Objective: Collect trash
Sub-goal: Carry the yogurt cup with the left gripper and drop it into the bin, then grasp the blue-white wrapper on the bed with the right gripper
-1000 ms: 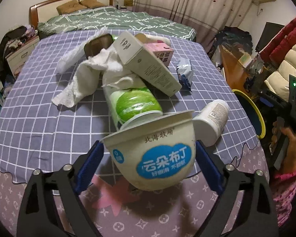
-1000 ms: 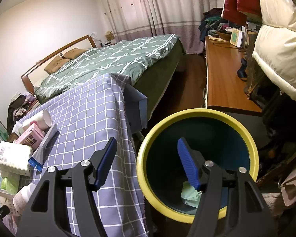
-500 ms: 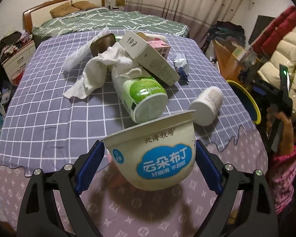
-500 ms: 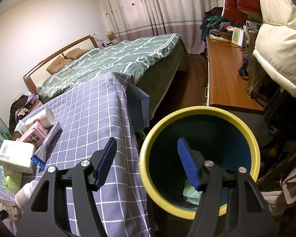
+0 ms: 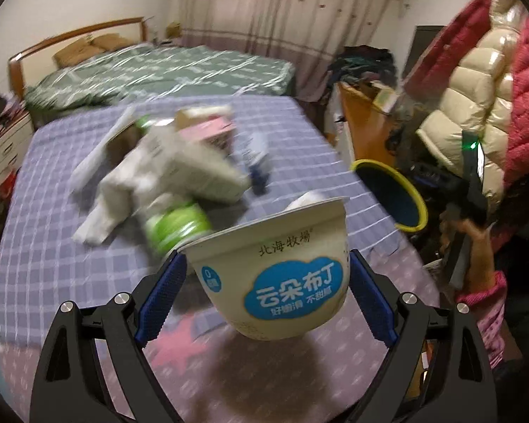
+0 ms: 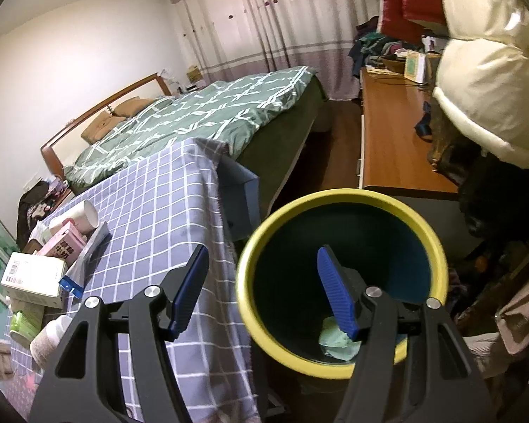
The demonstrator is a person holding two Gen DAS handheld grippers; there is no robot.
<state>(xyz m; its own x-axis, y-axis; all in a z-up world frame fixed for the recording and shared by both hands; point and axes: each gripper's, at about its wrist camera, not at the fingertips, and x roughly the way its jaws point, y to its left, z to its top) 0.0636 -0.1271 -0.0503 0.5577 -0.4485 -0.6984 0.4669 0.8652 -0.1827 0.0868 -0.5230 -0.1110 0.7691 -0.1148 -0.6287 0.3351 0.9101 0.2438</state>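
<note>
**A:** ok so where's the pudding cup [image 5: 275, 268] sitting?

**B:** right between the two blue pads of the left gripper [image 5: 264, 289], clamped on both sides. It's tilted, rim leaning up and to the right, blue cloud label facing the camera. It hangs in the air above the near edge of the table [image 5: 53, 246] with the purple checked cloth.

**A:** and the rest of the junk?

**B:** behind the cup on the cloth, pretty blurry in the left view: a green-labelled tub [image 5: 178, 224] on its side, a white cloth [image 5: 113, 197], a long white box [image 5: 194, 165], a pink carton [image 5: 208, 132]. The right view shows the same pile sharper at its left edge: white box [image 6: 33, 278], pink milk carton [image 6: 65, 245], paper cup [image 6: 75, 216] lying down, and a white bottle [image 6: 51, 338] near the table edge.

**A:** bin?

**B:** yellow-rimmed bin [image 5: 411, 197] stands off the right side of the table, well apart from the cup. From the right wrist camera you look straight down into the bin [image 6: 264, 246], with a pale green scrap [image 6: 335, 342] at the bottom.

**A:** what's the right gripper doing?

**B:** right gripper [image 6: 264, 292] is spread wide with nothing in it. One pad is over the hanging cloth, the other over the bin's mouth. In the left view you can see the person's right hand [image 5: 472, 239] gripping its handle, pink sleeve below it, over by the bin.
</note>
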